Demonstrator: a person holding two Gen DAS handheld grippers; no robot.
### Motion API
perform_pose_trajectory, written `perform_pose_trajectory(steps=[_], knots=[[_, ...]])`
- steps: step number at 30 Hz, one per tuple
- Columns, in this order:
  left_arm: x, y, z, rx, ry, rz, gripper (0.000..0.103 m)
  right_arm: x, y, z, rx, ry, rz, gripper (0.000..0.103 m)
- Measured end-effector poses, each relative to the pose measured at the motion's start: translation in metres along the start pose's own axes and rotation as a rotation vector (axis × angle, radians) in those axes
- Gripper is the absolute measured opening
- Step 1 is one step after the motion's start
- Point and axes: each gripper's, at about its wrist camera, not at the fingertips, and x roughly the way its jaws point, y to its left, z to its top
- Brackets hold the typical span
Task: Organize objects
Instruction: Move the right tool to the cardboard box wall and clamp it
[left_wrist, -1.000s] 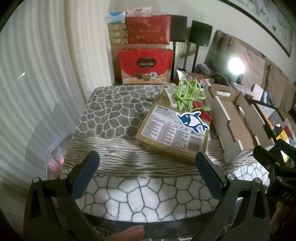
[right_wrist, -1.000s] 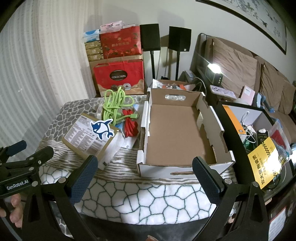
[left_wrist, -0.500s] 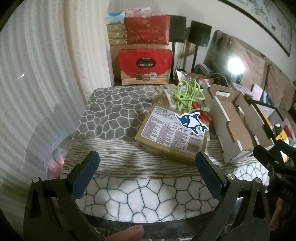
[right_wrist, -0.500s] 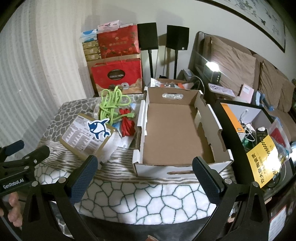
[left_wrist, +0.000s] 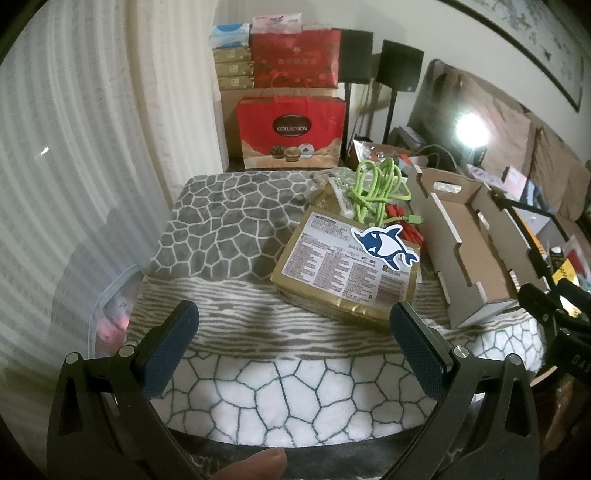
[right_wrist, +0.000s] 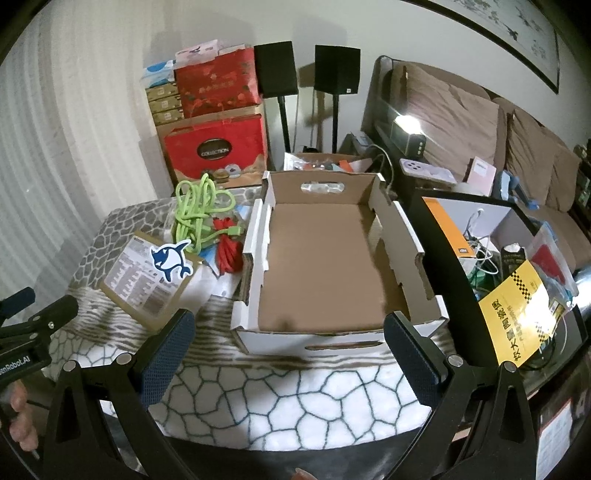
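Both tongs spread, empty: left gripper (left_wrist: 293, 334) should pinch gold packet (left_wrist: 343, 273) edge at 1 o'clock, drop into cardboard box (right_wrist: 328, 258); right gripper (right_wrist: 288, 345) waits.

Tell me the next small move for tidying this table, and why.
Probably ease the open left claw forward onto the gold packet. It lies nearest, on top of the pile beside the cardboard box, which holds nothing, and both claws are holding nothing.

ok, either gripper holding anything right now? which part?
Nothing held. Left gripper and right gripper are both open above the blanket, short of the gold package and cardboard box.
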Motion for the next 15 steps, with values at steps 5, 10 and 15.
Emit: perform_pose_trajectory(steps=[5,10,15], knots=[[0.001,-0.001,0.001,0.004,0.000,0.002,0.103,0.000,-0.001,0.003,-0.001,-0.003,0.000,0.103],[0.006,0.000,0.006,0.017,-0.008,0.002,0.103,0.006,-0.012,0.008,0.008,0.002,-0.019,0.103],[0.015,0.008,0.010,0.028,-0.012,0.011,0.103,0.017,-0.042,0.018,0.029,0.005,-0.080,0.103]])
